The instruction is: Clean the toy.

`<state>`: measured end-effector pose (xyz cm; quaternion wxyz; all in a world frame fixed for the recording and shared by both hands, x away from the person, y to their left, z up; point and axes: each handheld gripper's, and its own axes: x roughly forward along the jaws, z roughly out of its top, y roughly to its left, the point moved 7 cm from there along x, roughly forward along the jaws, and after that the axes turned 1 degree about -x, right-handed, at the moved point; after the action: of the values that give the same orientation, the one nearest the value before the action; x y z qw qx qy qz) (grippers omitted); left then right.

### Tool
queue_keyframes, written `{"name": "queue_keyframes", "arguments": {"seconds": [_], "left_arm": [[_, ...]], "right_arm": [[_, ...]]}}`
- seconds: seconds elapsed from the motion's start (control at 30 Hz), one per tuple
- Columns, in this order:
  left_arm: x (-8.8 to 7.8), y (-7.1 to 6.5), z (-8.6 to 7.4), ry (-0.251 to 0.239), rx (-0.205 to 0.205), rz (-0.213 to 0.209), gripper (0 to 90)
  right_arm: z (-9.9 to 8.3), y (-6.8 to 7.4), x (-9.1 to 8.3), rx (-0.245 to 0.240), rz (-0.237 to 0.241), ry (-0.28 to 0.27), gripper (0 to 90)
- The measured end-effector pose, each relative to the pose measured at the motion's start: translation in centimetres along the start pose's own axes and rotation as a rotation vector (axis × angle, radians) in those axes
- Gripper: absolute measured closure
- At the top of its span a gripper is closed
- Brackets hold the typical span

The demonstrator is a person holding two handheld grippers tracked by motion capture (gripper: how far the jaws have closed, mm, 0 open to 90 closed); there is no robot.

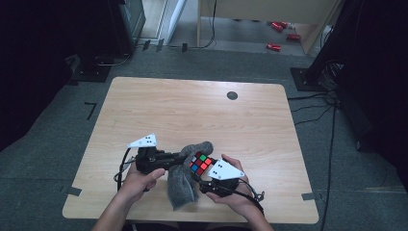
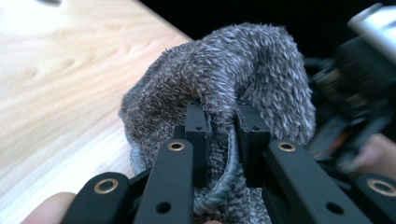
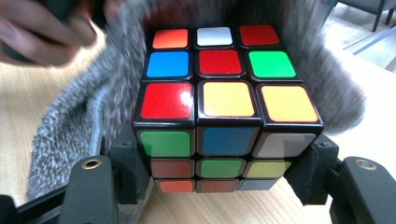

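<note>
High view, lower centre: left tool [image 1: 179,159] clamped on grey sock's [image 1: 182,185] cuff to hold its mouth open, right tool [image 1: 204,179] gripping the cube [image 1: 201,162] by its sides, cube at that mouth, probably to bag it.

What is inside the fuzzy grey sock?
The far end of the puzzle cube pokes into the grey sock; its near end sits outside, clamped by the right gripper. Deeper inside is covered by fabric.
</note>
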<state>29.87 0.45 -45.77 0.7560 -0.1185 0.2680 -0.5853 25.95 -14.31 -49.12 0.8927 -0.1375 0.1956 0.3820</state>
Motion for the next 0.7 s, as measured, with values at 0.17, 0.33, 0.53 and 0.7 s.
{"name": "queue_keyframes", "arguments": {"seconds": [0.17, 0.33, 0.53, 0.7], "left_arm": [[0.3, 0.0, -0.1, 0.019, 0.021, 0.046, 77.7], [-0.1, 0.7, -0.2, -0.005, -0.022, 0.021, 77.8], [0.3, 0.5, -0.5, 0.015, -0.003, 0.056, 78.5], [0.2, -0.9, 0.3, -0.016, 0.027, 0.007, 78.0]], "right_arm": [[-0.3, 0.3, 0.4, -0.025, -0.013, 0.030, 34.5], [0.3, 0.5, -0.2, -0.049, -0.032, 0.020, 34.4], [0.6, 0.4, -0.2, -0.027, -0.014, 0.001, 34.4], [-0.2, 0.4, 0.2, -0.026, -0.003, 0.027, 34.4]]}}
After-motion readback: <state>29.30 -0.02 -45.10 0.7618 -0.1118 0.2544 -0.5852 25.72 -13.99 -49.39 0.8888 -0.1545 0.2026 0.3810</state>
